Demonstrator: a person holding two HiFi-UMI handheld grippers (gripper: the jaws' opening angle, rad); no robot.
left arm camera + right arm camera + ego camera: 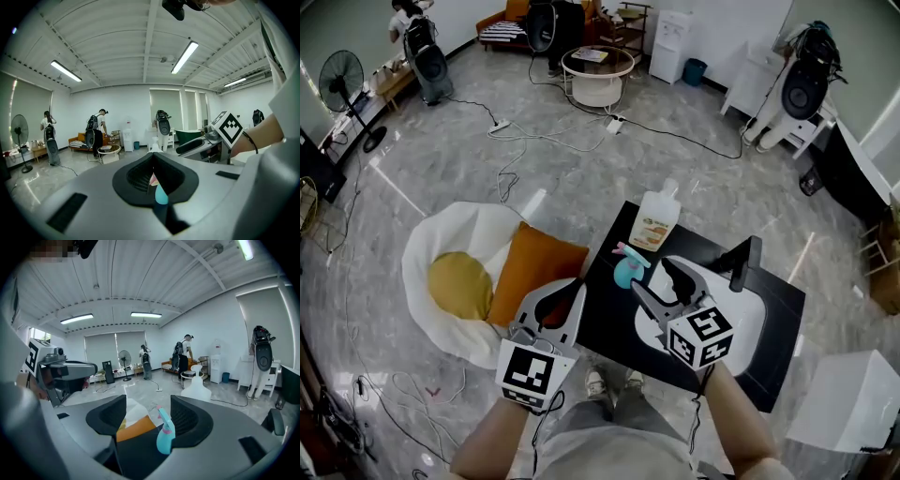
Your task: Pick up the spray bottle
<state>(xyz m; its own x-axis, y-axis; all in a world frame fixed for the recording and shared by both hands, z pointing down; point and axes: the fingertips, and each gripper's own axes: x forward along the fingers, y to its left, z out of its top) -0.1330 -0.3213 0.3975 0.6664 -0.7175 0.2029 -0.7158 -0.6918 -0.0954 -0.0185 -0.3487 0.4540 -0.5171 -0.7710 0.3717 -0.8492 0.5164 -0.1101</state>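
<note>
A small teal spray bottle (pixel 625 269) with a pink trigger stands upright near the left edge of the black table (pixel 783 300). My right gripper (pixel 654 277) is open just to its right. In the right gripper view the bottle (pixel 165 437) stands ahead of the gap, close to the right pad, with the gripper (pixel 147 423) empty. My left gripper (pixel 567 295) hovers at the table's left edge, short of the bottle. In the left gripper view its jaws (pixel 154 176) are closed to a thin slit, through which the bottle (pixel 161 196) shows.
A white bottle with an orange label (pixel 655 220) stands behind the spray bottle. A black stand (pixel 745 262) and a white sheet (pixel 741 323) sit on the table's right part. A white beanbag (pixel 441 253) with orange and yellow cushions lies to the left. Cables cross the floor.
</note>
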